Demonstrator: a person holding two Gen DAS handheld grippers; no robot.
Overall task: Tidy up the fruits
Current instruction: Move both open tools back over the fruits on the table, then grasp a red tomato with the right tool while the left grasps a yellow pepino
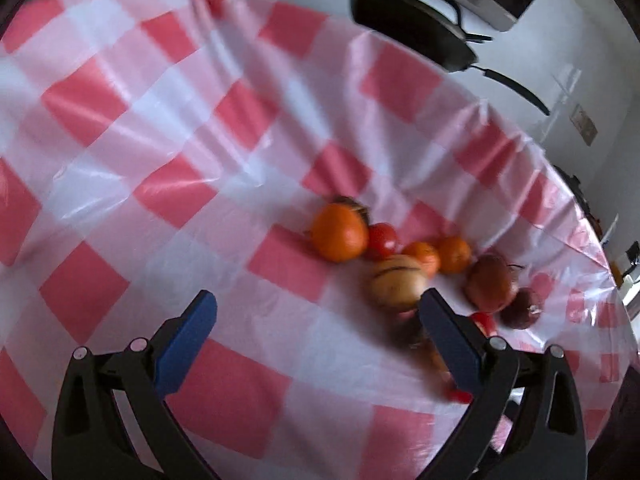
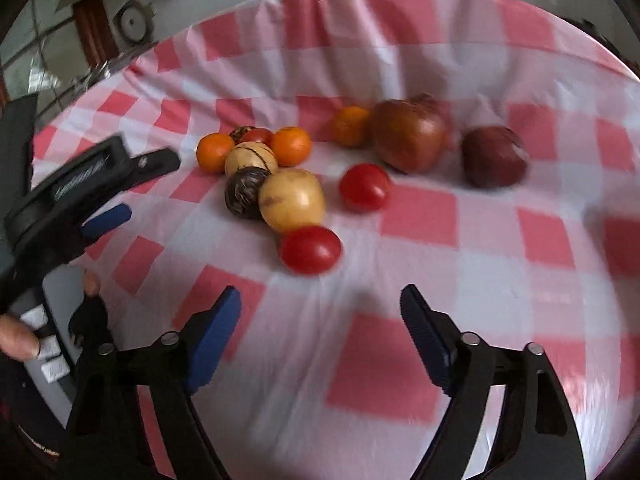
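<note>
Approach stage, nothing picked yet. Fruits sit in a loose heap on the checked cloth (image 2: 416, 216) over the tabletop: three small oranges, e.g. the one at (image 2: 214, 152), two pale yellow melon-ish fruits (image 2: 291, 199) touching each other, a dark hairy round one (image 2: 244, 192) pressed against them, red tomatoes (image 2: 310, 249) and (image 2: 365, 186) on the near side, and two big brownish-red fruits (image 2: 408, 136) and (image 2: 494, 157) off to the right, a bit apart from the cluster.

Right claw (image 2: 320, 340) hangs above bare cloth, jaws wide apart w/ nothing between them; nearest fruit is the front tomato, just ahead. Left claw (image 1: 318, 312) also spread wide and empty (its right finger overlaps the heap in its own view, but no pad presses on any fruit).

No bowl or tray in either view, so can't tell where sorted fruit should go. Next, prob.: pick one fruit at the heap's edge, straddle it w/ both pads, close gently. Tomatoes are soft and round, so light squeeze, or they'll roll or bruise.
</note>
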